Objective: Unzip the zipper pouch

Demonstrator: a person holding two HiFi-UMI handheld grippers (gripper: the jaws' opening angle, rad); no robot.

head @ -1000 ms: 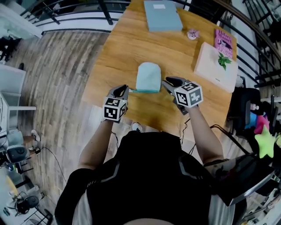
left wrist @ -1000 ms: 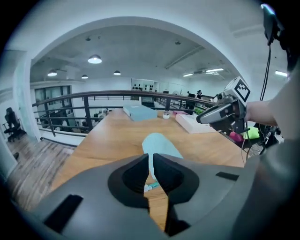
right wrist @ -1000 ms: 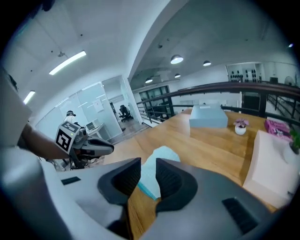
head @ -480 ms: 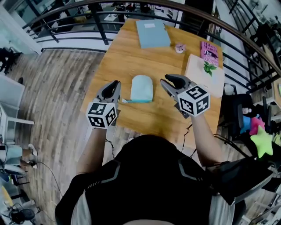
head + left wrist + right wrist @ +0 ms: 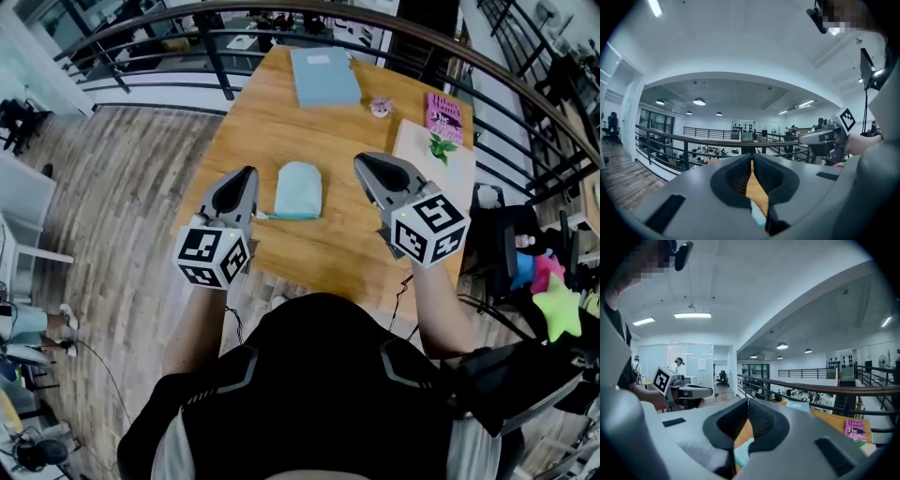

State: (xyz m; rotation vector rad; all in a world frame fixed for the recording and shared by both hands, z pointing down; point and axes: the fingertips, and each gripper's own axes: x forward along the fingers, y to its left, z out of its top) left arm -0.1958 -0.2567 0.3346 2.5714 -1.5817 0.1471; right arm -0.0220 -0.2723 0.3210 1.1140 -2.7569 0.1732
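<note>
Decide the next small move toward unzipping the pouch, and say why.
Probably lower the left hand-held gripper toward the zipper pouch and open its jaws: both it and the right hand-held gripper, whose jaws just closed on nothing, hang shut and empty above the table, pouch lying between them.

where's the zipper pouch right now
In the head view the zipper pouch lies on the wooden table near its front edge, between the left gripper and the right gripper, held by neither.
</note>
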